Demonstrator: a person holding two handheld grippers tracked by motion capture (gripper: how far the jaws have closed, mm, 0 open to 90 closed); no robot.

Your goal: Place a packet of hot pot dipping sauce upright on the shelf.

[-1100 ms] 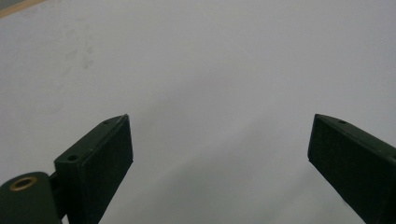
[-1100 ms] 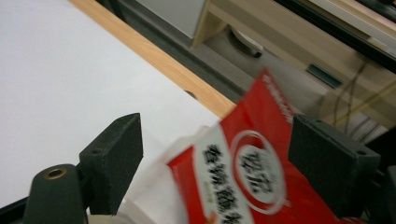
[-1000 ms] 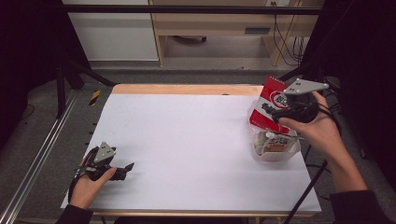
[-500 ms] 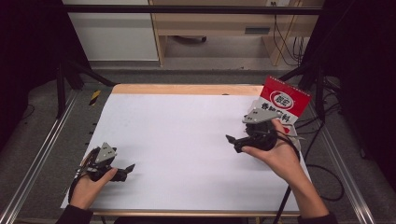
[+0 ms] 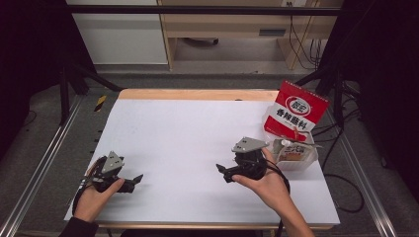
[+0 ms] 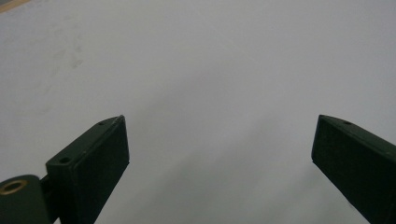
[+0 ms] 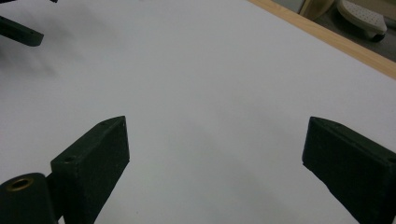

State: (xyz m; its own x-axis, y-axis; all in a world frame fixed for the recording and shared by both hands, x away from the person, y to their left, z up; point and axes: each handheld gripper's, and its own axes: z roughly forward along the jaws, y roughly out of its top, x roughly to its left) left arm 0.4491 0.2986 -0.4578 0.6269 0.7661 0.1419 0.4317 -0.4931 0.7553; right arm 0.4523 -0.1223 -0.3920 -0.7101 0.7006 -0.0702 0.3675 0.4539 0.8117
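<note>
A red packet (image 5: 295, 112) with white print stands tilted at the table's back right. In front of it sits a clear plastic tub (image 5: 296, 154) with something orange-brown inside. My right gripper (image 5: 222, 170) hovers low over the white table (image 5: 197, 128), left of the tub and pointing left. Its jaws have just been opening and stand open with nothing between them (image 7: 215, 121). My left gripper (image 5: 136, 178) rests near the front left corner, pointing right. It is open over bare table (image 6: 219, 121).
A wooden strip (image 5: 197, 94) borders the table's far edge. Metal rails run along both sides. Cables hang off the right side behind the packet. A jaw of the left gripper (image 7: 18, 31) shows at the top left of the right gripper view.
My right hand has come away from the red packet, moving left, toward the front and down to the table. The packet and tub now stand uncovered. The left hand has stayed put.
</note>
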